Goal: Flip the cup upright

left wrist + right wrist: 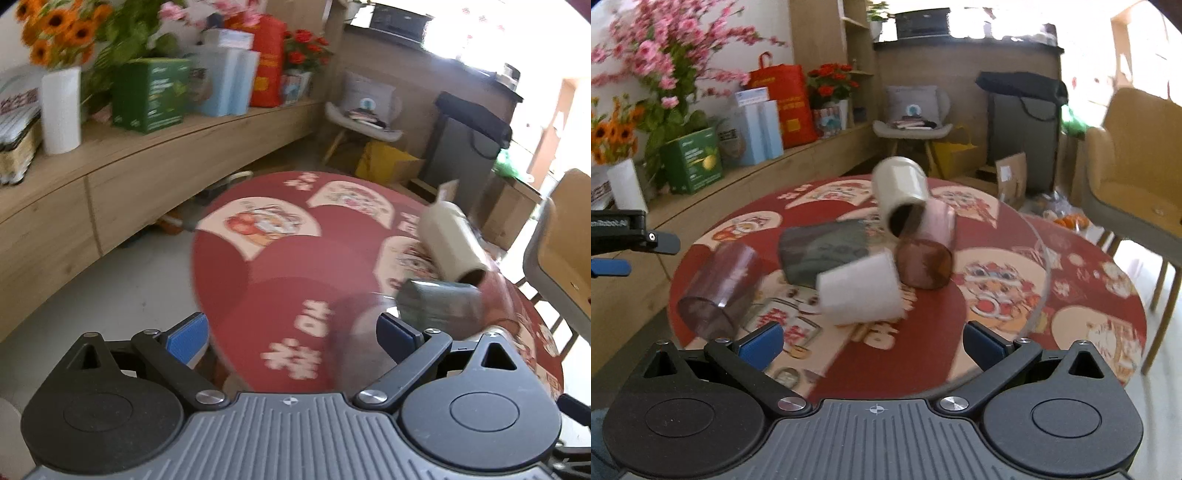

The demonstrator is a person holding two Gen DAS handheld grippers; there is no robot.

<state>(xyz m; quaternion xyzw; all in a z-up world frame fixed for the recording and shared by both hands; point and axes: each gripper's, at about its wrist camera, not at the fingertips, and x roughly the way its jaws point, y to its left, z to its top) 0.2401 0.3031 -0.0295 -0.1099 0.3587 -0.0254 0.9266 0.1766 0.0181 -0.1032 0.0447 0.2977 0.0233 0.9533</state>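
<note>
— Cups, five of them, all lay on their sides on the round red table (997, 332). A white cup (862, 291) sat nearest the right gripper (873, 341), a clear purple tumbler (718, 290) to its left by the table edge.

— And the cluster behind?

— A grey-green cup (822, 251) lay just behind the white one. Right of it a brown translucent cup (927, 251), and a cream cup (901, 194) tilted on top of that, touching it, dark mouth facing down toward the viewer.

— Jaws on the right gripper?

— Spread wide, blue pads apart, nothing between them. The white cup lay just ahead of the gap, apart from both fingers.

— The left gripper (291, 332)?

— Also spread wide and holding nothing, off the table's left side. From its camera the cream cup (452, 242) and grey-green cup (439, 301) showed to the right, blurred. Whether its right pad touched the grey-green cup, I couldn't tell.

— Surroundings?

— A wooden sideboard (746, 184) with flowers and boxes; a tan chair (1137, 166) on the right.
</note>
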